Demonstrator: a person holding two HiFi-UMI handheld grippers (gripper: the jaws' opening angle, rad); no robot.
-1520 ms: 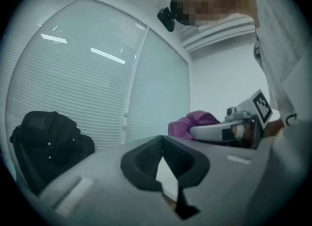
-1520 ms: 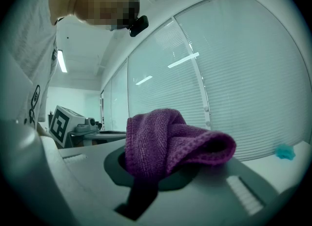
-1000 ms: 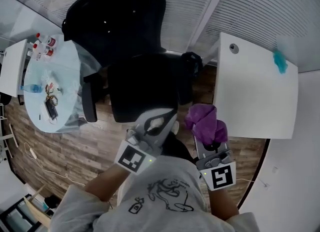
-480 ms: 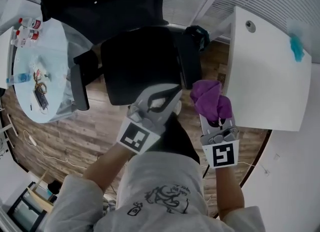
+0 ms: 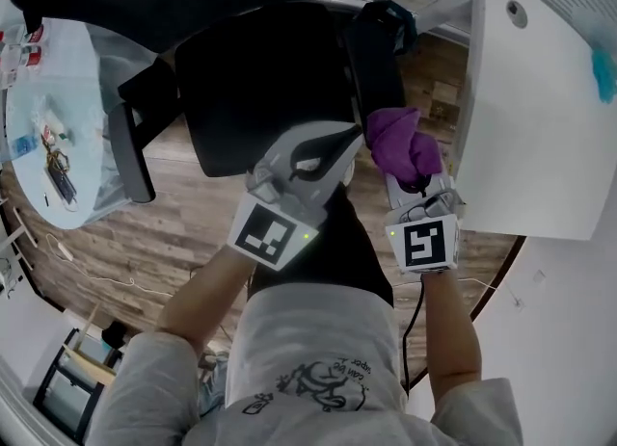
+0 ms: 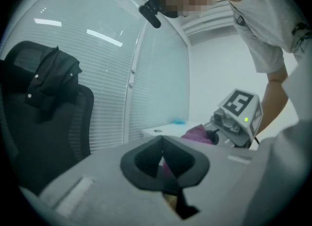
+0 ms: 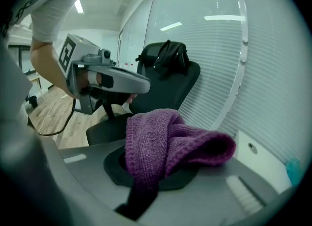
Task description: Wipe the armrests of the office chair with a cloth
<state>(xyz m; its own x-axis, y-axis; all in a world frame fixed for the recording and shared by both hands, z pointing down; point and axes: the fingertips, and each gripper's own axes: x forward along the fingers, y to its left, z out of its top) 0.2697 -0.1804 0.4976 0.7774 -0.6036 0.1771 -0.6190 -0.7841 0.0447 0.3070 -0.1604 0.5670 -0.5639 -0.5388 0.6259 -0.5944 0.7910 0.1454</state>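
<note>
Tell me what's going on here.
A person is at a black office chair with a gripper in each hand. The right gripper is shut on a purple cloth, held close to one armrest. The left gripper is shut and empty beside it. Whether the cloth touches the armrest cannot be told.

No readable text

The small letters in the drawing on the person's shirt (image 5: 323, 381) are too blurred to read; the two marker cubes (image 5: 424, 244) carry only black-and-white square patterns.
</note>
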